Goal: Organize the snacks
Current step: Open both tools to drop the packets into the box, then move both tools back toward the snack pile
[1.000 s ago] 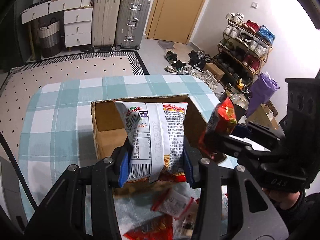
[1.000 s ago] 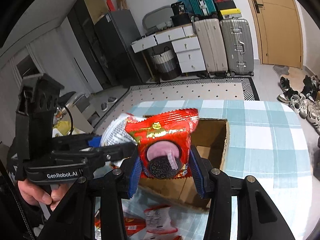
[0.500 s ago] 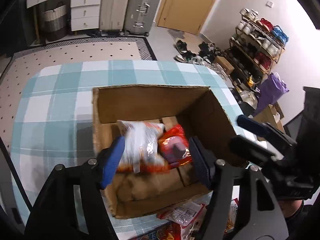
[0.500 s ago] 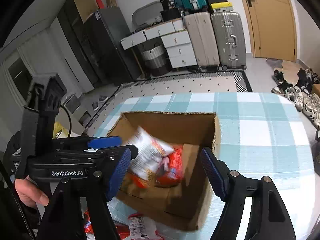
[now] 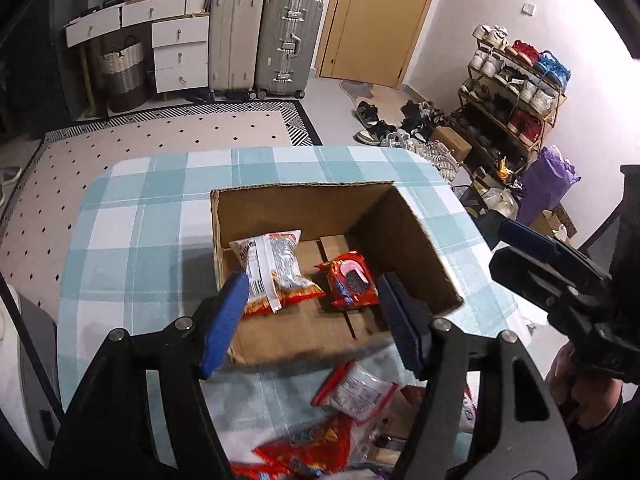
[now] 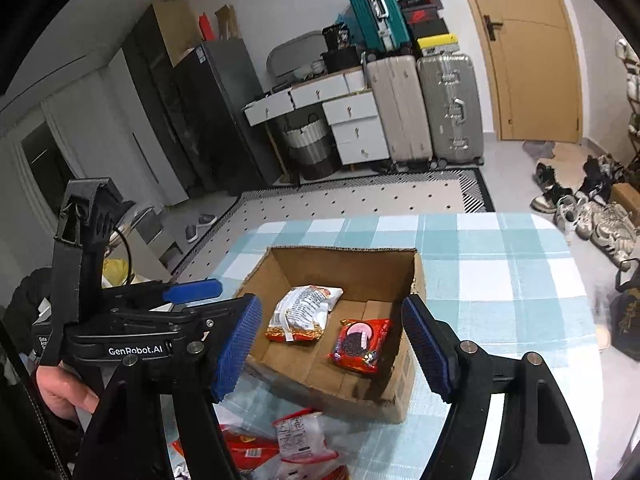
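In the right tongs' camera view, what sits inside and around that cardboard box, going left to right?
Left tongs → white-and-orange snack bag → red cookie packet → right wall of the cardboard box → bare checked tablecloth.

The box is plain brown cardboard, on a cloth checked in pale blue, teal and white. Inside, at nine o'clock, lies a white bag with grey print and an orange-red foot; at three o'clock a red pack shows a dark biscuit on pink. Both grippers are black with blue pads. The heap at six o'clock looks mostly red and white, though blurred. The rug is cream with black dots.
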{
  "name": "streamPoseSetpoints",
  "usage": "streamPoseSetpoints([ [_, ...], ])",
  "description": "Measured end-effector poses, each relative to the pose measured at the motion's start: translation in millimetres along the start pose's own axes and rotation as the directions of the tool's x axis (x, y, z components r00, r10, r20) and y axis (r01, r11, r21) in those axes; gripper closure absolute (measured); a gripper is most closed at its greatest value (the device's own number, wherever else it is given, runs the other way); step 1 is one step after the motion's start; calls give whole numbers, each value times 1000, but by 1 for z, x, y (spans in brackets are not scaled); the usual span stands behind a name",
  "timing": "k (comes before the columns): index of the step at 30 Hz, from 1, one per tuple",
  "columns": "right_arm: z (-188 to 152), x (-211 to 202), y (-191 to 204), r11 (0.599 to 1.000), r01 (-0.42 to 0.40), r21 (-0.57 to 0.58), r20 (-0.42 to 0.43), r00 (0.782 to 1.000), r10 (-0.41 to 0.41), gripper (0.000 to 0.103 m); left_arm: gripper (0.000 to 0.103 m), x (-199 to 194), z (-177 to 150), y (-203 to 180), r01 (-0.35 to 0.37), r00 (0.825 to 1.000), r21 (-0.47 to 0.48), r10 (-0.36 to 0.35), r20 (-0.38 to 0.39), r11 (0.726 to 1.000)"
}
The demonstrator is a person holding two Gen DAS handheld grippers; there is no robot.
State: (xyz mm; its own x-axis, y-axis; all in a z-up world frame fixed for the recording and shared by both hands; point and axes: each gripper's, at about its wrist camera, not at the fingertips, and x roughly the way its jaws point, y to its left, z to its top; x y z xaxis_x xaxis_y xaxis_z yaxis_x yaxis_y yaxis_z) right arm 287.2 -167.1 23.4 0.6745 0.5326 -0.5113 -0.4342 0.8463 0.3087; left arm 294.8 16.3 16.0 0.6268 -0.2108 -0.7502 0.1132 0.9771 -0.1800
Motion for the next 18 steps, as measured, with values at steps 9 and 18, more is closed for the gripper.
streamPoseSetpoints([
  [9, -13, -56, 28, 998, 17, -56, 56, 998, -14, 26, 24, -61, -25, -24, -41, 997, 27, 40, 64, 999],
  [18, -35, -109, 52, 997, 18, -81, 119, 993, -8, 18, 20, -113, -51, -34, -127, 986, 12, 125, 113, 992],
])
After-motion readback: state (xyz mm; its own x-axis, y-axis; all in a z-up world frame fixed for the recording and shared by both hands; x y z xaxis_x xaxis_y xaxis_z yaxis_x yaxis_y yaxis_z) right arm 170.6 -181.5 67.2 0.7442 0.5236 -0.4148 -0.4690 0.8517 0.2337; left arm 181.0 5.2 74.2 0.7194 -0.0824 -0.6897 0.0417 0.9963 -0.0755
